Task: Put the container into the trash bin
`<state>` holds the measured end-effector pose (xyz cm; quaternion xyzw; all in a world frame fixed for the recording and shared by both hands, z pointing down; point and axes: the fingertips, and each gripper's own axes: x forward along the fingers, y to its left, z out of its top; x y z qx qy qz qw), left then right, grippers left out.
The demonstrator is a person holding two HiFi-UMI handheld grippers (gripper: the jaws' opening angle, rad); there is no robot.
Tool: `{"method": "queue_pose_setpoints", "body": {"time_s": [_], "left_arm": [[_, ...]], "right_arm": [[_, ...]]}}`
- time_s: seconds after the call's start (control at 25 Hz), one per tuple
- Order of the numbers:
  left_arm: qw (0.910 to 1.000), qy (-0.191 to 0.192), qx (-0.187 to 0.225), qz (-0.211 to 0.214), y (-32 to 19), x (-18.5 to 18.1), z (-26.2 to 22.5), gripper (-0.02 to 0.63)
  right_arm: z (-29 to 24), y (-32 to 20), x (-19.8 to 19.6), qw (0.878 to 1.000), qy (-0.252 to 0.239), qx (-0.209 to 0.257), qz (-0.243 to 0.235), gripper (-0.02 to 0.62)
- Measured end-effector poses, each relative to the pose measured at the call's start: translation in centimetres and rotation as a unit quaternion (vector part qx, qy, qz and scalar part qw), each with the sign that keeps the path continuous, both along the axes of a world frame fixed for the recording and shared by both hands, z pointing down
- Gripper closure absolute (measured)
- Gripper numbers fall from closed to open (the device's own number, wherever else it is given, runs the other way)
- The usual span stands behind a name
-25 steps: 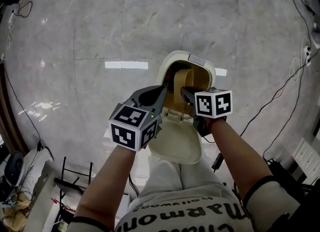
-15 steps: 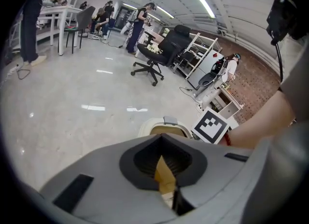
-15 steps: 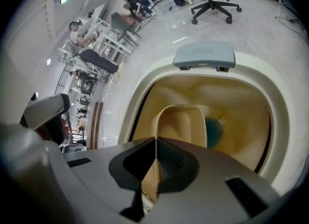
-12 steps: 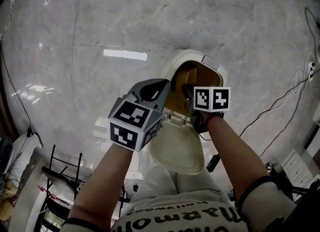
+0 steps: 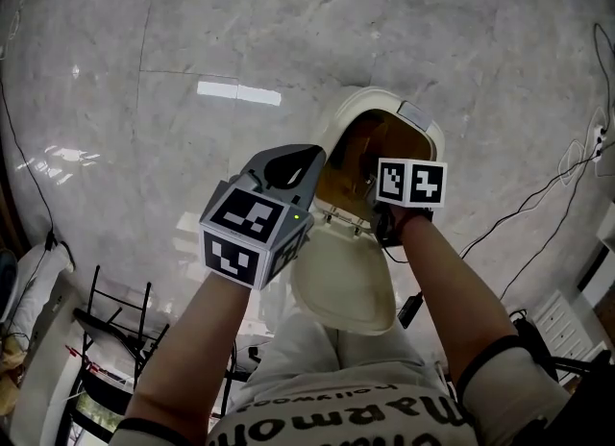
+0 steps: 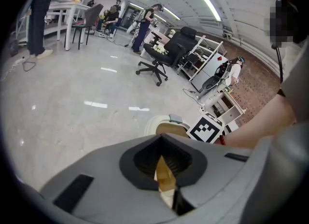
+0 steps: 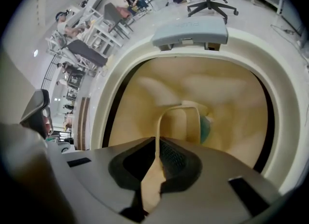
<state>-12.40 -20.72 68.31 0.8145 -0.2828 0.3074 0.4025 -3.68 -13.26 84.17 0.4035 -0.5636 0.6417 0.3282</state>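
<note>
Plainly the drop is the step in hand: the right claw [image 7: 157, 143] hangs over the mouth of the cream oval plastic trash bin [image 7: 289, 121], its 2 jaws pressed together on the thin rim of a pale tan plastic container [image 7: 186, 121]. The container dangles just below the jaw tips, inside the opening and above the tan plastic liner bag [image 7: 231, 92]. Pinching the rim lets the body hang clear, so I judge that parting the jaws would let it fall straight in. Something teal [image 7: 206, 127] sits against the container's far side; I cannot tell what it is. Beyond the jaw tips, on the far rim, is the bin's grey push latch [image 7: 189, 31]. The hinged cream lid [image 5: 341, 285] lies thrown back on the person's side, beneath both wrists, which keeps the mouth free. The left claw [image 5: 315, 154] hovers just beside the right one, over the bin's near left edge, tips closed on each other and gripping nothing that I can see; it looks merely parked out of the way. Underneath spreads a glossy pale grey marble-look floor [image 5: 240, 40] that mirrors the ceiling lights, with black cables [image 5: 519, 209] trailing off to the right claw's side. Farther out, ahead of the left claw, stand a black office chair [image 6: 159, 59], white shelving [image 6: 203, 68] and several people at desks.
</note>
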Motion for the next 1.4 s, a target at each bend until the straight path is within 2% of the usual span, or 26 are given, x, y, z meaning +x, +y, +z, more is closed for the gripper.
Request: {"method": "queue_pose_setpoints", "body": {"time_s": [0.28, 0.44, 0.68, 0.84, 0.96, 1.04, 1.12, 1.16, 1.32, 1.4], "left_arm": [[1.0000, 0.002, 0.002, -0.008, 0.5, -0.5, -0.1, 0.609], [0.9992, -0.017, 0.031, -0.021, -0.1, -1.4, -1.0, 0.607], [0.9919, 0.010, 0.125, -0.020, -0.8, -1.6, -8.2, 0.607], [0.9904, 0.018, 0.136, -0.016, 0.8, -2.0, -13.4, 0.611], [0.9864, 0.080, 0.140, -0.032, 2.9, -1.7, -18.5, 0.611], [0.9826, 0.125, 0.133, -0.032, 4.2, -1.4, -21.5, 0.609], [0.9802, 0.150, 0.128, -0.021, 4.6, -0.7, -23.6, 0.611], [0.9798, 0.149, 0.132, -0.015, 4.7, -0.4, -24.4, 0.611], [0.9791, 0.103, 0.175, -0.013, 5.2, -0.4, -27.7, 0.607], [0.9753, 0.120, 0.182, -0.039, 4.7, -0.6, -30.0, 0.609]], "right_arm": [[-0.1, 0.4, 0.1, 1.000, 0.007, -0.003, 0.008, 0.584], [-1.3, 0.2, 0.2, 1.000, 0.011, 0.006, 0.018, 0.584], [-7.5, 0.3, -0.4, 0.998, -0.038, 0.032, 0.040, 0.584], [-13.8, 0.6, 0.8, 0.994, -0.024, 0.093, 0.057, 0.584], [-19.0, 1.5, 2.4, 0.989, -0.001, 0.124, 0.083, 0.592], [-22.6, 1.5, 3.6, 0.984, 0.019, 0.143, 0.106, 0.592], [-26.3, 0.2, 5.4, 0.975, 0.036, 0.178, 0.130, 0.592], [-28.3, -0.6, 6.4, 0.969, 0.039, 0.201, 0.139, 0.592], [-36.9, -1.3, 9.1, 0.946, 0.030, 0.286, 0.150, 0.592], [-41.2, -2.0, 10.4, 0.932, 0.028, 0.329, 0.151, 0.592]]}}
